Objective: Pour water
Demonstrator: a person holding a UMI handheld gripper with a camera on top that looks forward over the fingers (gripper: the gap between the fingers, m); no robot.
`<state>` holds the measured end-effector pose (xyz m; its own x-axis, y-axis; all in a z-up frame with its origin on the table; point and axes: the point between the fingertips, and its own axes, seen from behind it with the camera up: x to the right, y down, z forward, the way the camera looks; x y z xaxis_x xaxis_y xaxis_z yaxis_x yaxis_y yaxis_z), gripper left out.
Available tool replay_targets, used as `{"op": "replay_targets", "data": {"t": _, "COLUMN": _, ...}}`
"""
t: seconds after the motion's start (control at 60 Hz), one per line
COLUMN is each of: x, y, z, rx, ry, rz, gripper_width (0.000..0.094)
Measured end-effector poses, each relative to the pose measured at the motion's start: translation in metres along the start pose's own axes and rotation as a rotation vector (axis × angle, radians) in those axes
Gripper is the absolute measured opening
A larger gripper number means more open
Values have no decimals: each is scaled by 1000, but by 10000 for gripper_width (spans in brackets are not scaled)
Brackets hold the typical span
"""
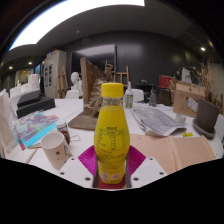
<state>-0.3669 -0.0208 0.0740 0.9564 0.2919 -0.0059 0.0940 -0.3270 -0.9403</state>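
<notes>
Starting at the left, we see a colourful printed booklet [35,127] lying flat on the white table [150,150], and nearer us a white ceramic mug [55,149] just beside the left finger. A small dark-lidded jar [65,130] stands behind the mug. In the middle, a clear plastic bottle with a yellow cap and yellow label [112,135] stands upright between the gripper [112,170] fingers, whose pink pads [88,160] flank its base; we cannot tell whether they press on it. To the right lie loose grey papers [155,120].
</notes>
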Motion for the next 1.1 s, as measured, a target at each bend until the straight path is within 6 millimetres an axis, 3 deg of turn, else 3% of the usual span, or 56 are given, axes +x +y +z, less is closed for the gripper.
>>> {"op": "replay_targets", "data": {"t": 0.083, "x": 1, "y": 1, "z": -2, "rx": -11, "ry": -7, "rz": -10, "gripper_width": 400}}
{"op": "replay_targets", "data": {"t": 0.183, "x": 0, "y": 4, "z": -2, "rx": -44, "ry": -19, "rz": -10, "gripper_width": 506}}
{"op": "replay_targets", "data": {"t": 0.283, "x": -1, "y": 5, "z": -11, "rx": -98, "ry": -39, "rz": 38, "gripper_width": 874}}
{"op": "replay_targets", "data": {"t": 0.317, "x": 1, "y": 1, "z": -16, "rx": -106, "ry": -29, "rz": 51, "gripper_width": 831}}
{"op": "replay_targets", "data": {"t": 0.433, "x": 14, "y": -17, "z": -51, "rx": -150, "ry": 50, "rz": 56, "gripper_width": 861}}
{"op": "replay_targets", "data": {"t": 0.533, "x": 22, "y": -34, "z": -101, "rx": -207, "ry": 121, "rz": 70, "gripper_width": 856}}
{"op": "replay_targets", "data": {"t": 0.7, "x": 11, "y": -60, "z": -189, "rx": -255, "ry": 167, "rz": 101, "gripper_width": 860}}
{"op": "replay_targets", "data": {"t": 0.8, "x": 8, "y": -68, "z": -227, "rx": -250, "ry": 198, "rz": 109, "gripper_width": 857}}
{"op": "replay_targets", "data": {"t": 0.95, "x": 7, "y": -70, "z": -263, "rx": -246, "ry": 244, "rz": 99, "gripper_width": 862}}
{"op": "replay_targets", "data": {"t": 1.1, "x": 11, "y": -68, "z": -279, "rx": -241, "ry": 281, "rz": 96, "gripper_width": 863}}
